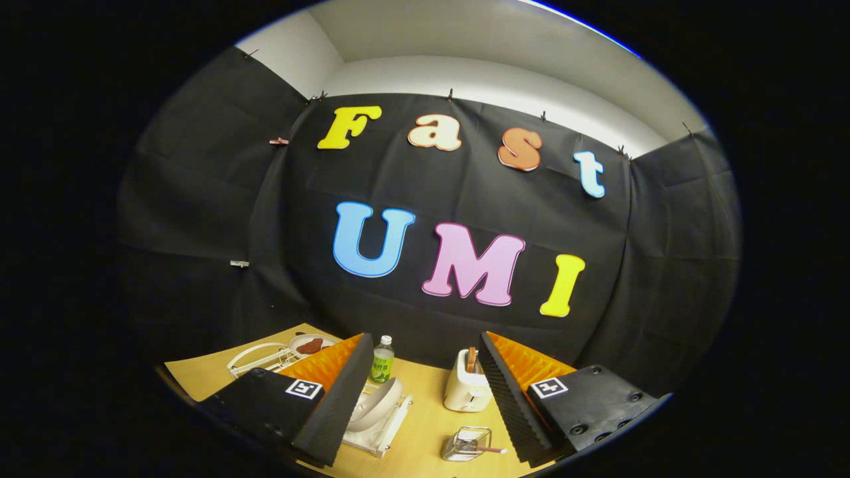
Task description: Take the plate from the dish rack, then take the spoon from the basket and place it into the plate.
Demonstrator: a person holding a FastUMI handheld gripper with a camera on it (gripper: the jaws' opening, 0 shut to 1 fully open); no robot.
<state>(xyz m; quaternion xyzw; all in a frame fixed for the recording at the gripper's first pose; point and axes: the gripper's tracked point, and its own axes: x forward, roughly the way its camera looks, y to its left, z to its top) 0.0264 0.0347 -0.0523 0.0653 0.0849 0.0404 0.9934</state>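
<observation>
gripper (418,398) held above the wooden table (425,438), fingers spread wide apart and empty, white round plate (375,405) upright in white dish rack (378,435) between them, spoon (488,450) in clear basket (465,443) near the table's front edge, cream toaster (466,388) beyond

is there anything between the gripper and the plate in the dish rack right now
Nothing visible blocks it. The hand-held gripper is open, and the plate stands tilted in the dish rack just ahead of the fingers, partly behind the left one. The toaster stands apart.

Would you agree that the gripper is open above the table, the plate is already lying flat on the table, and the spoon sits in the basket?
Not quite: in the gripper view the plate stands on edge in the dish rack. The gripper is open, the spoon in its basket.
</observation>
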